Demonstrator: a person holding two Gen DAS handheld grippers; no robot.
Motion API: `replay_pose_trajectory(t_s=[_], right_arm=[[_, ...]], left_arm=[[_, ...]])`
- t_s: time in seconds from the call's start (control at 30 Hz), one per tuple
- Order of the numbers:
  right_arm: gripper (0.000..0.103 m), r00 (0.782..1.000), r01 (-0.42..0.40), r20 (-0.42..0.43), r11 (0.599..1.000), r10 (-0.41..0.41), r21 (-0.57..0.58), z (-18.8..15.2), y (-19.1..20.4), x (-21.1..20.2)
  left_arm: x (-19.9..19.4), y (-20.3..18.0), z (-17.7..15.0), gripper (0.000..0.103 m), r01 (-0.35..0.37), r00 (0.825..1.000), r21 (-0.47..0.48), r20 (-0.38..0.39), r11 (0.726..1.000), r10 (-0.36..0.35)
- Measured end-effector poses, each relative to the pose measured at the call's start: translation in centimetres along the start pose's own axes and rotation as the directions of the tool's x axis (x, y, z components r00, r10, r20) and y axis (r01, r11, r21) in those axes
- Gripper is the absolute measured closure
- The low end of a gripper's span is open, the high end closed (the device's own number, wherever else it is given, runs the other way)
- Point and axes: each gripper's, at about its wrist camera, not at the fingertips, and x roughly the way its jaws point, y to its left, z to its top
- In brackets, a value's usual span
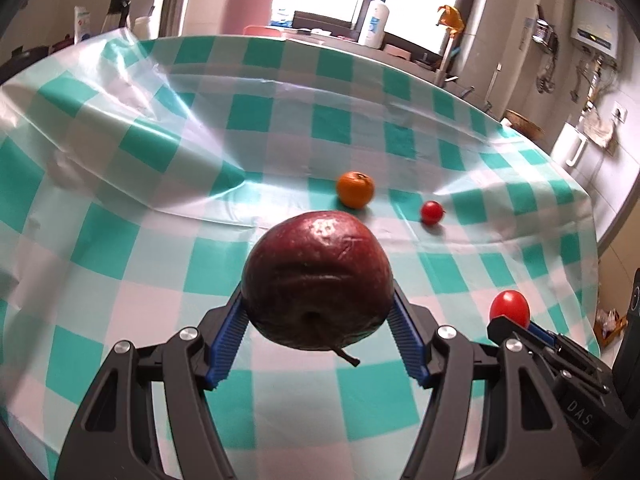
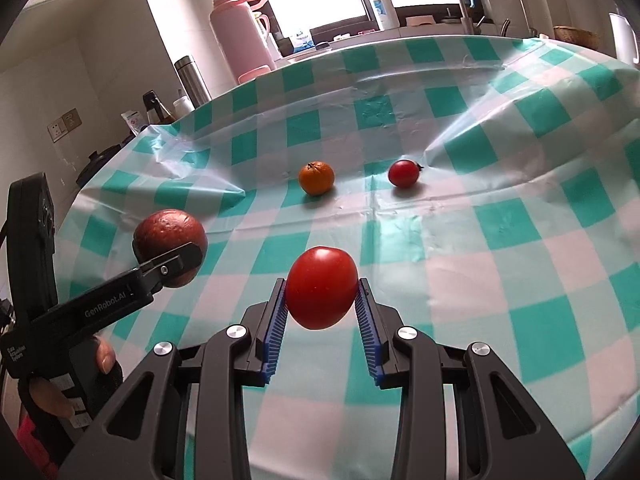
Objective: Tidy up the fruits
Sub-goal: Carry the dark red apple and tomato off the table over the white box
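The left gripper [image 1: 318,320] clamps its jaws on the dark red apple [image 1: 318,280], held clear above the table [image 1: 120,240]. The right gripper [image 2: 322,300] clamps its jaws on a tomato [image 2: 322,288], also raised. Both fruits appear lifted for carrying to a grouping spot. An orange [image 2: 316,177] and a small tomato [image 2: 404,173] rest apart on the checked cloth, probably awaiting sorting. Legible writing: "GenRobot.AI" on the left gripper, "DAS" on the right.
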Motion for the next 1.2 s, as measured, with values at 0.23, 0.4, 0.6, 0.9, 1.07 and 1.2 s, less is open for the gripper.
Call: replay_pose_trajectory(t_s=[0.23,0.4,0.6,0.9,1.07,1.2], right_arm=[[0.068,1.000,0.016,0.020,1.000,-0.016,0.008,-1.7,-2.0,-3.3],[0.068,0.999,0.025,0.034,0.999,-0.026,0.022,-3.4,-3.8,-5.6],[0.068,0.997,0.024,0.067,0.999,-0.026,0.026,-5.8,-6.1,-8.6],[0.068,0.991,0.049,0.117,0.995,-0.059,0.082,-9.6,-10.5,-13.4],[0.068,0.984,0.091,0.138,0.987,-0.109,0.132,-11.6,-13.0,-16.0],[0.068,0.976,0.145,0.137,0.972,-0.172,0.185,-13.5,-15.6,-18.3]], left_arm=[[-0.8,-3.3,-1.8,0.036,0.028,0.999,0.083,-0.021,0.996,-0.026],[-1.2,-5.9,-3.2,0.036,0.056,0.998,0.151,-0.037,0.987,-0.051],[-2.3,-9.8,-5.4,0.036,0.130,0.991,0.242,-0.055,0.962,-0.120],[-2.7,-16.0,-8.8,0.037,0.258,0.965,0.347,-0.141,0.901,-0.222],[-3.4,-19.7,-11.0,0.037,0.319,0.947,0.428,-0.182,0.846,-0.265],[-4.3,-22.6,-12.9,0.036,0.376,0.927,0.497,-0.217,0.782,-0.307]])
